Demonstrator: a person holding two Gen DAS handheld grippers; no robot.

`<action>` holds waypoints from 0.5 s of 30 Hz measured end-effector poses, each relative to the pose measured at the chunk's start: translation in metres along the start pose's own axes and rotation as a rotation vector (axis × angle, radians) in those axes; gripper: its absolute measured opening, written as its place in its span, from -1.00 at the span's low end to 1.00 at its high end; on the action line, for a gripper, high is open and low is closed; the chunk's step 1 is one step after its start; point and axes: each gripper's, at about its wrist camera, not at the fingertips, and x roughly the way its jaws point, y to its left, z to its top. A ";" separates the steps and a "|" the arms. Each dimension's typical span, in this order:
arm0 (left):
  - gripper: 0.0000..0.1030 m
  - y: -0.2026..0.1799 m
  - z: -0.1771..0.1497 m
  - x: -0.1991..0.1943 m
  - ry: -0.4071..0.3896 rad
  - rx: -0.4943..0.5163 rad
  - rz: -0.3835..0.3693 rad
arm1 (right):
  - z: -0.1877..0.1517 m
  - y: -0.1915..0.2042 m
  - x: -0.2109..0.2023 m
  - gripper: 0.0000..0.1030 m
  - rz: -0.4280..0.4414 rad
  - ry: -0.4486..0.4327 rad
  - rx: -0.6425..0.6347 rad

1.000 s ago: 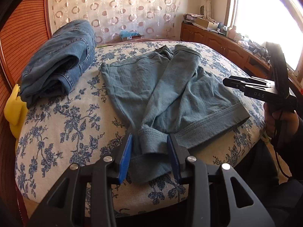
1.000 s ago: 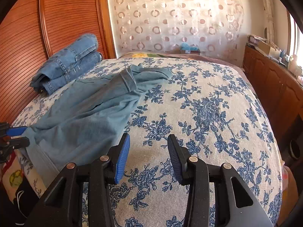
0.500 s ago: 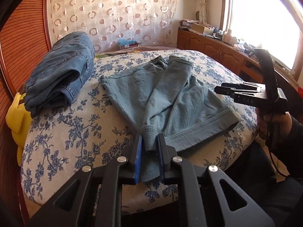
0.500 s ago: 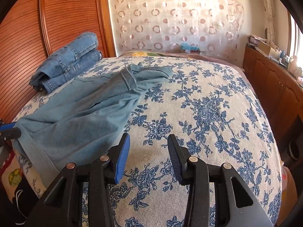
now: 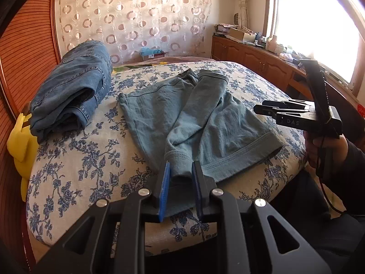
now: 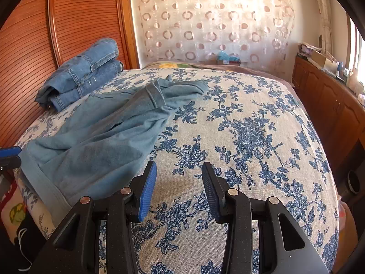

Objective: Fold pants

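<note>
Flowery bed (image 5: 75,159) held the teal pants (image 5: 196,118) — the left gripper (image 5: 180,180), pinched on their near cuff a moment before, was loosening with the cuff between its pads — while the right gripper (image 6: 179,189) beside the pants waited half wide, holding nothing.

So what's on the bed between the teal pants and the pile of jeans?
Nothing but bare flowered bedspread. The left wrist view shows the teal pants and the folded jeans apart, with only the blue flower print between them.
</note>
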 end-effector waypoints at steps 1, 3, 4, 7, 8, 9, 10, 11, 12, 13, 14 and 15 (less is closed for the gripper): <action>-0.65 0.000 0.001 0.001 0.002 -0.004 -0.004 | 0.000 0.000 0.000 -0.20 0.000 0.000 0.000; -0.65 0.001 0.003 0.007 0.008 -0.010 -0.025 | 0.000 0.000 0.000 -0.20 0.000 0.000 0.000; -0.65 0.003 0.003 0.010 0.015 -0.014 -0.029 | 0.000 0.000 0.000 -0.20 0.000 0.000 0.000; -0.76 0.005 0.003 0.015 0.023 -0.019 -0.033 | 0.000 0.000 0.000 -0.20 0.000 0.000 0.001; -0.82 0.004 0.002 0.014 0.021 -0.014 -0.032 | 0.000 0.000 0.000 -0.20 0.000 0.000 0.001; -0.84 0.003 0.002 0.012 0.017 -0.012 -0.031 | 0.000 0.000 0.000 -0.20 0.000 -0.001 0.001; -0.87 0.002 0.001 0.007 0.011 -0.012 -0.030 | 0.000 0.000 0.000 -0.20 0.000 0.000 0.000; -0.89 0.002 0.001 0.003 0.005 -0.013 -0.030 | 0.000 0.001 0.000 -0.20 0.001 0.001 0.000; -0.90 0.001 0.000 -0.003 -0.002 -0.017 -0.033 | 0.000 0.001 0.000 -0.20 0.000 0.002 0.000; -0.91 0.001 0.000 -0.011 -0.010 -0.021 -0.040 | 0.000 0.000 0.001 -0.20 0.000 0.004 -0.001; -0.91 0.002 -0.001 -0.019 -0.021 -0.026 -0.045 | 0.000 0.000 0.001 -0.20 -0.001 0.005 -0.001; -0.91 0.003 -0.001 -0.025 -0.028 -0.031 -0.049 | 0.000 0.000 0.001 -0.20 -0.002 0.005 -0.001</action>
